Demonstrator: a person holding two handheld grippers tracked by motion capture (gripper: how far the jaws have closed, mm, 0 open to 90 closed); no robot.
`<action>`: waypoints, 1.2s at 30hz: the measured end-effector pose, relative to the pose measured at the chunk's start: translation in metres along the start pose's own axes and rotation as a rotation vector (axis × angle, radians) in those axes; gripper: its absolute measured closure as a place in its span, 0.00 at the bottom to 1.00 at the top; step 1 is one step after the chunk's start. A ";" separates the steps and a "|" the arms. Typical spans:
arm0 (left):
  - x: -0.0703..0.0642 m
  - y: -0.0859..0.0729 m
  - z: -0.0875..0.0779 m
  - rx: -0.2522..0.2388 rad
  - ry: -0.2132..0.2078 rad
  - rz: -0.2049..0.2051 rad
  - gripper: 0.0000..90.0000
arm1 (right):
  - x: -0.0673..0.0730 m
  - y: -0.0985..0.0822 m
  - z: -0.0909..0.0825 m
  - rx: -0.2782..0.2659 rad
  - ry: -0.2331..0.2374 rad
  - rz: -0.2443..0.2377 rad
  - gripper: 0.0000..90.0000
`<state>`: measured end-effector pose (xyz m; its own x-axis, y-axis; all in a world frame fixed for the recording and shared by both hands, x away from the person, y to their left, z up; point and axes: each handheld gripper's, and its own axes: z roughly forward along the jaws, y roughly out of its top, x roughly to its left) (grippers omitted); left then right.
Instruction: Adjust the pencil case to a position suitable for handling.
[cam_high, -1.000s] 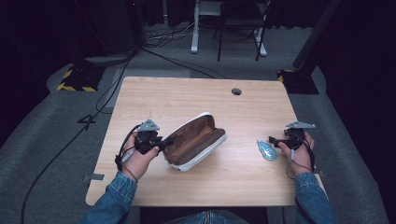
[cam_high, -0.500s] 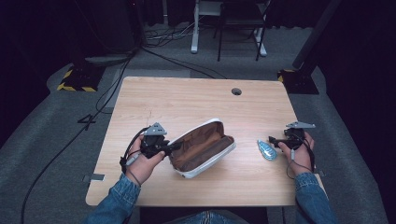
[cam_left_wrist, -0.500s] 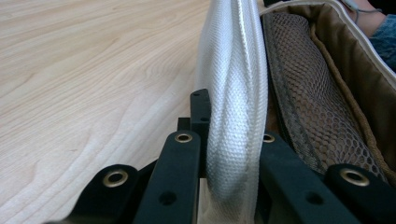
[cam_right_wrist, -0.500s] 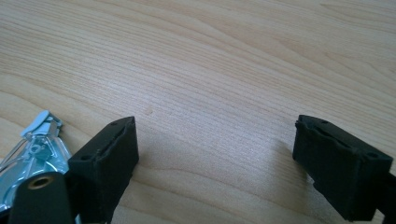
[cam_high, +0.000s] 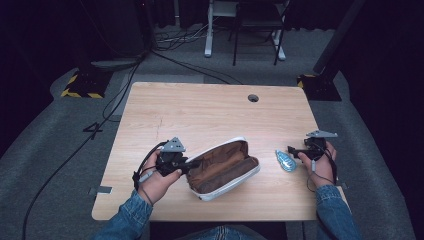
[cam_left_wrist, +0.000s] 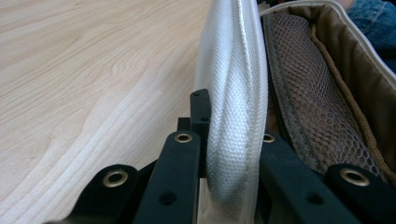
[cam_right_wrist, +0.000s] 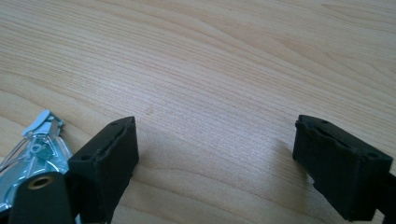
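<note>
on the pale wooden table (cam_high: 210, 110) a white fabric pouch (cam_high: 223, 168) lay open near the person's edge, a little left of centre, its brown lining turned up toward the high view and its long axis running slantwise from lower left to upper right. the left gripper (cam_high: 192, 164) was clamped on the pouch's near-left rim; in the left gripper view the black jaws pressed from both sides on the white woven wall (cam_left_wrist: 236, 116), with the brown mesh pocket (cam_left_wrist: 303, 112) of the interior lying just to the right of that wall. the left hand (cam_high: 157, 177) held the tool low over the table, a denim sleeve (cam_high: 127, 220) behind it. off to the right, well apart from the pouch, the right gripper (cam_high: 291, 151) rested by the table's right edge with its jaws spread wide and nothing between them but bare wood, as the right gripper view showed. just beside its left jaw lay a small pale blue clip-like object (cam_right_wrist: 35, 149), seen in the high view between the pouch and that gripper.
</note>
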<state>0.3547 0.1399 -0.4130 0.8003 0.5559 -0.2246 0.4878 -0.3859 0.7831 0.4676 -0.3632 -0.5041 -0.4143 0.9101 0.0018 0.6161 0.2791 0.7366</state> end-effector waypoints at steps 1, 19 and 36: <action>0.000 -0.001 0.001 0.001 -0.004 0.007 0.95 | 0.000 0.000 0.000 0.000 0.000 0.000 0.16; -0.012 -0.010 0.028 0.061 -0.095 0.038 0.95 | 0.000 0.000 0.000 0.000 0.000 0.000 0.16; -0.008 -0.021 0.048 0.109 -0.109 0.005 0.91 | 0.000 0.000 0.000 0.000 0.001 -0.001 0.16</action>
<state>0.3549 0.1087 -0.4553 0.8331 0.4731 -0.2867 0.5137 -0.4694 0.7182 0.4677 -0.3633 -0.5040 -0.4155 0.9096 0.0020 0.6158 0.2797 0.7365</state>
